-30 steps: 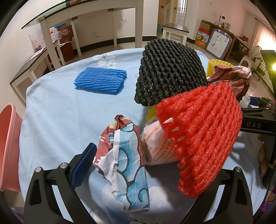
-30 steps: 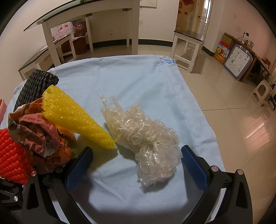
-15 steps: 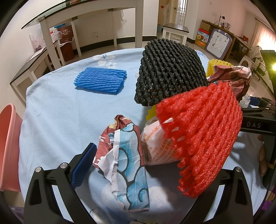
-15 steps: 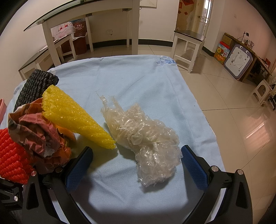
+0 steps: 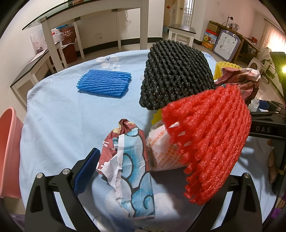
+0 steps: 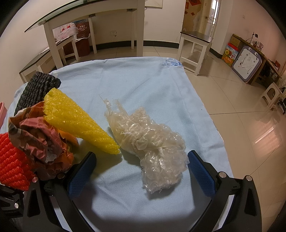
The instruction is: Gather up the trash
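Observation:
Trash lies on a table with a light blue cloth [image 5: 53, 125]. In the left wrist view a crumpled blue-and-red wrapper [image 5: 128, 166], an orange-printed white bag [image 5: 160, 153], a red foam net [image 5: 209, 142] and a black foam net [image 5: 175, 76] sit close ahead; a blue foam net [image 5: 105, 83] lies farther off. My left gripper [image 5: 153, 171] is open around the wrapper and bag; the red net hides its right finger. In the right wrist view my right gripper [image 6: 141, 171] is open around a crumpled clear plastic bag [image 6: 153, 144], beside a yellow foam net [image 6: 78, 121] and a brown crumpled wrapper [image 6: 39, 141].
A pink bin [image 5: 7, 151] stands at the table's left edge. Beyond the table are a glass-topped white table [image 6: 89, 14], a small stool [image 6: 196, 46] and tiled floor [image 6: 241, 107]. The table's right edge drops off close to my right gripper.

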Demonstrator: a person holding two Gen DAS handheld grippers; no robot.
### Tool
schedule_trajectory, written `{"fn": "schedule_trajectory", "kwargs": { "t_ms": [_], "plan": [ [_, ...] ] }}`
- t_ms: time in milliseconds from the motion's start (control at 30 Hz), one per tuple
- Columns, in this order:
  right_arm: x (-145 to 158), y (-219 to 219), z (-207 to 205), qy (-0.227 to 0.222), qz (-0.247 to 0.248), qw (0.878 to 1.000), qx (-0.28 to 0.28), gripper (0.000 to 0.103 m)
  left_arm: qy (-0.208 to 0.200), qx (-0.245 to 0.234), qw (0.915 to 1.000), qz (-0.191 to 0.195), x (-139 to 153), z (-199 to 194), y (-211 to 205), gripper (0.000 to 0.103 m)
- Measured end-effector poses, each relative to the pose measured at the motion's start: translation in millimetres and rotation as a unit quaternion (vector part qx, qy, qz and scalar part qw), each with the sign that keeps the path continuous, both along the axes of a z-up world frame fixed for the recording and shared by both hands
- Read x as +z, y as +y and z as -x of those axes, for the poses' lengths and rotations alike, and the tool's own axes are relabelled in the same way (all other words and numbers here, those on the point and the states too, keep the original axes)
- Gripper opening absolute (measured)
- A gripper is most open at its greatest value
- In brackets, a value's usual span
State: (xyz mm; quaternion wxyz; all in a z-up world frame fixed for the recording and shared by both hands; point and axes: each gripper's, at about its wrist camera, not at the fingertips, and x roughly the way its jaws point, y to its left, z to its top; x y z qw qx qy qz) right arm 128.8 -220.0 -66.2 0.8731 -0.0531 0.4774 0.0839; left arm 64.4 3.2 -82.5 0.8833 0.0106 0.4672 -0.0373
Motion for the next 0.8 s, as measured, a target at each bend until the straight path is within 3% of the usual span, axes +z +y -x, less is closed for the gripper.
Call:
{"fn": "schedule_trajectory", "kwargs": {
  "t_ms": [800],
  "plan": [
    [0.0,-0.1,0.1,0.0,0.0,1.0,0.0,0.1,0.0,0.0,1.0,0.0,0.0,-0.1,-0.3,0.097]
  ]
}}
